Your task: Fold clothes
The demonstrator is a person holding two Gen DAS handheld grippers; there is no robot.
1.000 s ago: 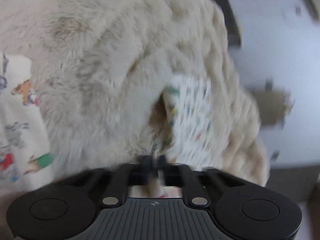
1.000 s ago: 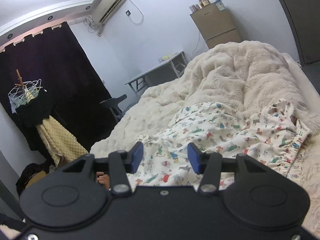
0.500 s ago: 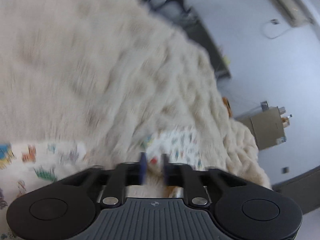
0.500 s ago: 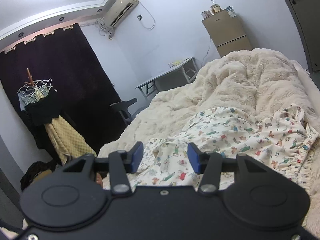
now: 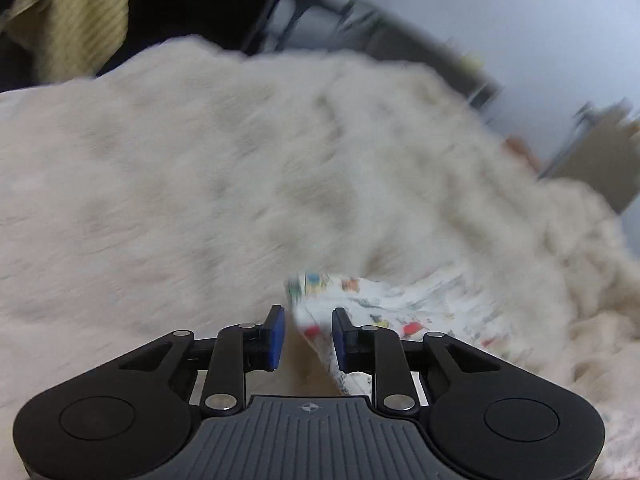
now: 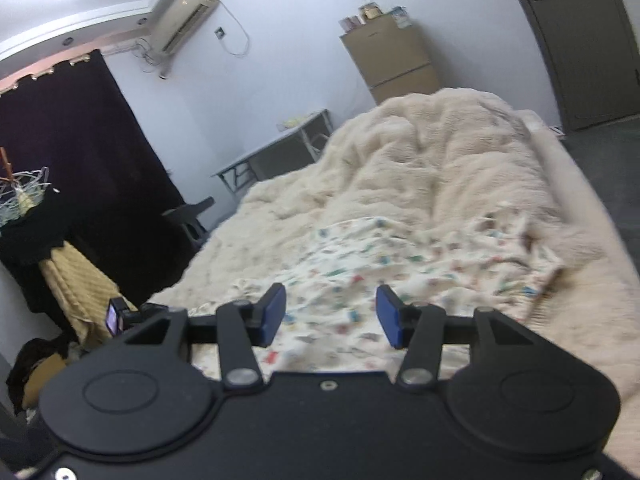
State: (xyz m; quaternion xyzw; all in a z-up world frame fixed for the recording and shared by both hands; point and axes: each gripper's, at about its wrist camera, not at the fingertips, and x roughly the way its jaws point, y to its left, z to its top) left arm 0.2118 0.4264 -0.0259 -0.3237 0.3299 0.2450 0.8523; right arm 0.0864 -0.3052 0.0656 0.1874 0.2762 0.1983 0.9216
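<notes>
A white garment with small coloured prints (image 6: 384, 264) lies spread on a fluffy cream blanket (image 6: 440, 152) that covers the bed. In the blurred left wrist view a folded edge of this garment (image 5: 400, 312) stands between the blue pads of my left gripper (image 5: 308, 334). Its jaws are closing; the cloth lies by the right pad, with a gap at the left pad. The cream blanket (image 5: 200, 180) fills the rest of that view. My right gripper (image 6: 331, 312) hovers over the near part of the garment, its jaws opening slightly with nothing between them.
A dark curtain (image 6: 80, 152) and a yellow cloth (image 6: 72, 288) hang at the left. A black chair (image 6: 192, 216) and a grey table (image 6: 280, 148) stand beyond the bed. At the back are a brown cabinet (image 6: 392, 68) and a door (image 6: 580, 40).
My left gripper was shut on the garment's edge, then opened, rose and rolled; its jaws now stand apart around a fold. The right gripper shifted a little and its gap widened slightly.
</notes>
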